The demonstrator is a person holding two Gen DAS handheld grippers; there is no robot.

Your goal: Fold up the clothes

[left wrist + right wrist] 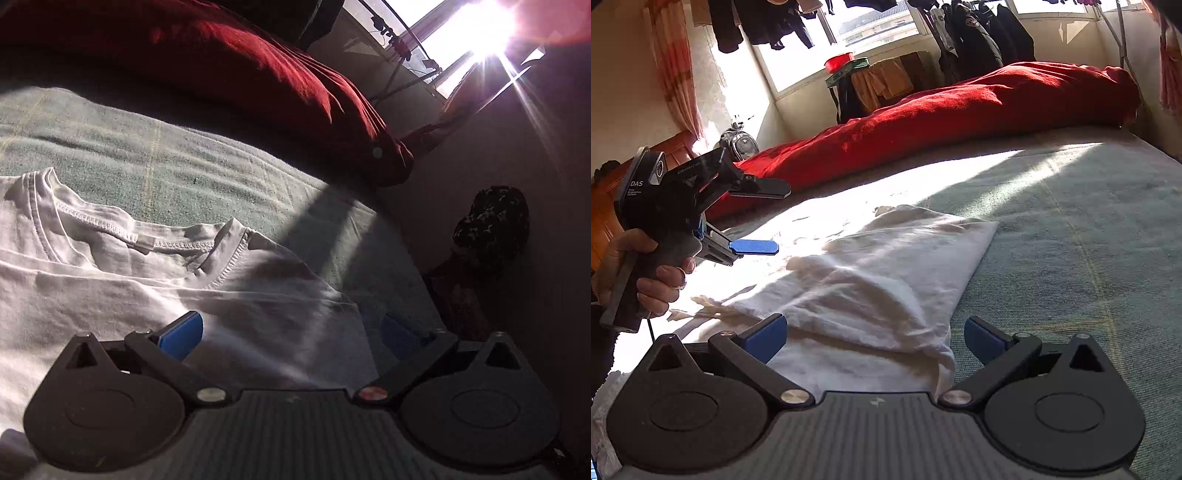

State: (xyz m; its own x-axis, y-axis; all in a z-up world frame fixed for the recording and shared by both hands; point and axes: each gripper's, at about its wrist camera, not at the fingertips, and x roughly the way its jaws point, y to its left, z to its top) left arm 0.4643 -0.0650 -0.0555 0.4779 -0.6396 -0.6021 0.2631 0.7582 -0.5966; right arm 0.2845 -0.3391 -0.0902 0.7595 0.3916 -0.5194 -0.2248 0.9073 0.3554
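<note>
A white T-shirt [122, 280] lies flat on the green bedspread [177, 166], its ribbed collar toward the far side. My left gripper [291, 332] is open just above the shirt's shoulder, nothing between its blue pads. In the right wrist view the same T-shirt [871, 280] shows a side folded over into a wedge. My right gripper [875, 336] stands open over that fold's near edge, empty. The left gripper [764, 218] appears there too, held by a hand [646, 273] at the left, fingers spread wide above the shirt.
A rolled red blanket [960, 114] lies along the far side of the bed. A wall and a dark patterned object [491, 221] border the bed's side. Beyond the bed are windows, hanging clothes [975, 33] and a stool with a red bowl [839, 61].
</note>
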